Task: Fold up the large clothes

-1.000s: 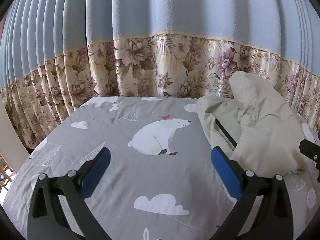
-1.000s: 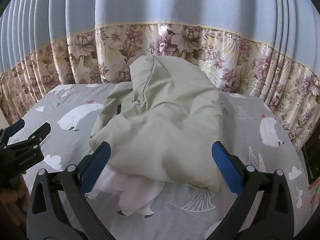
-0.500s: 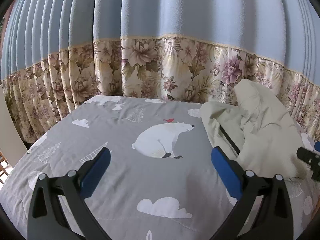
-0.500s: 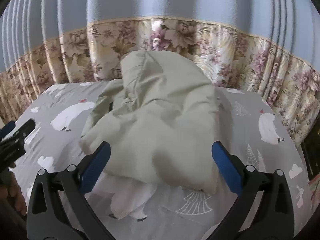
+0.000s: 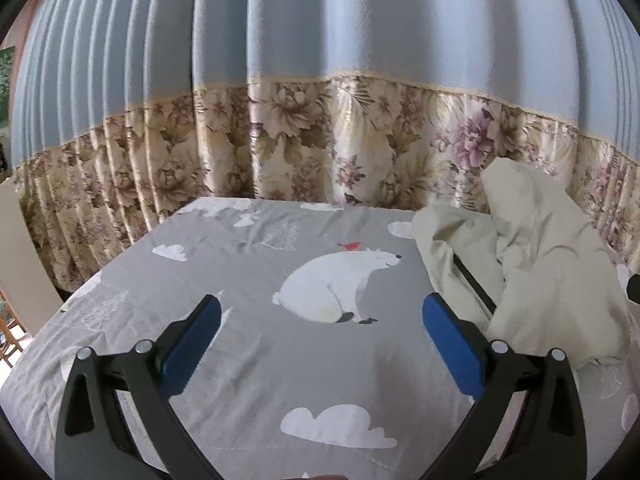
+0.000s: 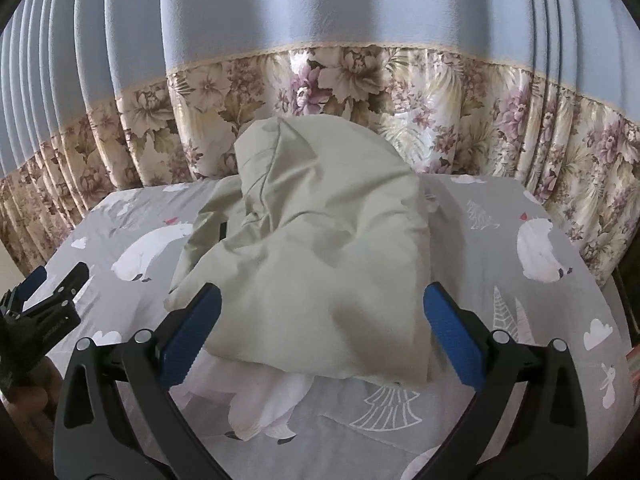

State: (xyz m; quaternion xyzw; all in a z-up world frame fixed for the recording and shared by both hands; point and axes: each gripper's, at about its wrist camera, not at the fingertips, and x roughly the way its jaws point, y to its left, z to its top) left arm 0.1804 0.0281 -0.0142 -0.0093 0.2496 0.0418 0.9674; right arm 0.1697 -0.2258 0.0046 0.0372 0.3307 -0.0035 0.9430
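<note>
A pale green garment point(image 6: 316, 256) lies heaped on the grey bed sheet point(image 6: 496, 264), its far end rising against the curtain. A white lining or second cloth point(image 6: 264, 396) sticks out under its near edge. My right gripper point(image 6: 320, 336) is open just short of that near edge, touching nothing. In the left wrist view the same garment point(image 5: 536, 264) sits at the right, showing a dark strip. My left gripper point(image 5: 320, 340) is open over bare sheet beside a polar bear print point(image 5: 336, 284). The left gripper point(image 6: 44, 296) also shows at the right wrist view's left edge.
A blue curtain with a floral lower band point(image 5: 320, 152) hangs right behind the bed and wraps its sides. The sheet point(image 5: 224, 264) left of the garment is bare. A wooden chair part point(image 5: 8, 336) shows beyond the bed's left edge.
Both views have shifted slightly, the left gripper drawing a little left and back from the garment. The right gripper stays in front of the heap. Neither gripper has taken hold of anything.
</note>
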